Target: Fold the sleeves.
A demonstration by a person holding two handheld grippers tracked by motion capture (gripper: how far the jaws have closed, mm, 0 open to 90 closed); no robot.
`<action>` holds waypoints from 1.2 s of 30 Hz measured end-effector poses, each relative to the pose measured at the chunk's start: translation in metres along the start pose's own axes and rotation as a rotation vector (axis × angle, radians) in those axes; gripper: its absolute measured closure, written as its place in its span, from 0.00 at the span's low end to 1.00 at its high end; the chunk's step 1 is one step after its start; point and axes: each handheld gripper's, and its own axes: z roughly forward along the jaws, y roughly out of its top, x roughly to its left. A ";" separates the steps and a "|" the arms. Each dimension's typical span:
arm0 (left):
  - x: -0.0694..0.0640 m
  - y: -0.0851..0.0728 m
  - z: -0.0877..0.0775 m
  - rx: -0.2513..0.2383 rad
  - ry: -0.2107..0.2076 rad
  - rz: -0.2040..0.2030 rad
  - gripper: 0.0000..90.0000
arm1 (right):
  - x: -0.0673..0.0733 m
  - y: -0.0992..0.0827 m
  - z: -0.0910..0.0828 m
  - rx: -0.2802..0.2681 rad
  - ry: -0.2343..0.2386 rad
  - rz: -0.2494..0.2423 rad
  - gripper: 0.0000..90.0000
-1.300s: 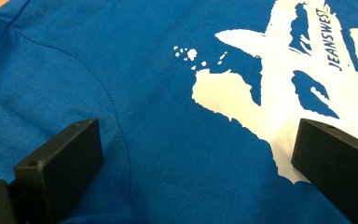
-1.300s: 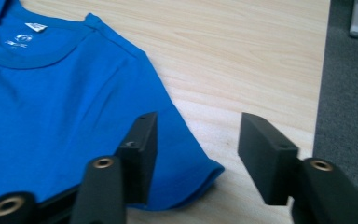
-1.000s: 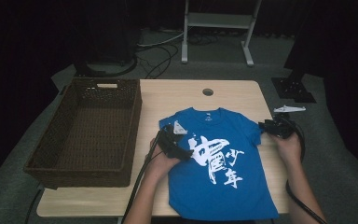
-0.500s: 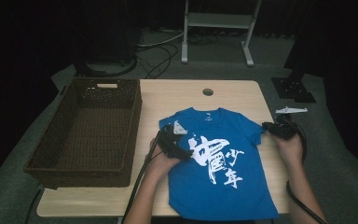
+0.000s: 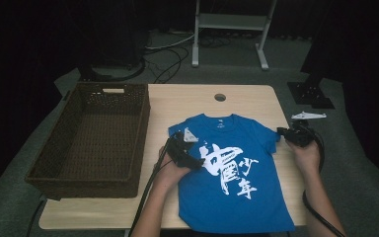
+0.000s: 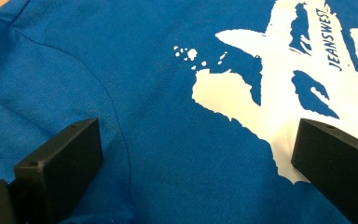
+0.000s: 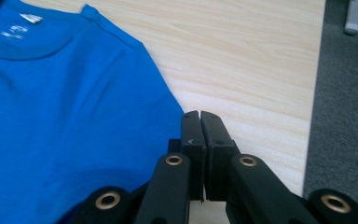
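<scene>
A blue T-shirt (image 5: 237,182) with a white print lies flat, front up, on the wooden table (image 5: 246,98). My left gripper (image 5: 196,161) rests on its chest near the left sleeve. Its jaws stand open over the cloth (image 6: 158,116) beside the print, with nothing pinched in my left gripper (image 6: 196,140). At the edge of the right sleeve (image 5: 271,136) is my right gripper (image 5: 280,132). Its jaws have just been closing and now meet, my right gripper (image 7: 200,116) shut. The sleeve (image 7: 135,93) touches the left jaw's side. I see no cloth between them.
A dark wicker basket (image 5: 140,116) stands on the left of the table, nothing in it. A round hole (image 5: 220,97) sits near the table's far edge. Grey carpet (image 7: 345,102) begins just past the table's right edge. A metal stand (image 5: 229,22) rises behind.
The right gripper's jaws have drawn together at the right sleeve's edge. Both hands and the shirt have stayed where they were.
</scene>
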 end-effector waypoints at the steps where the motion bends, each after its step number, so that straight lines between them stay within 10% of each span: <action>1: 0.000 0.000 0.000 0.000 0.001 0.001 0.01 | 0.002 0.001 -0.001 -0.003 0.003 -0.003 0.98; 36: 0.000 0.000 0.000 -0.001 0.001 -0.001 0.01 | 0.089 0.036 0.008 -0.053 0.175 -0.204 0.99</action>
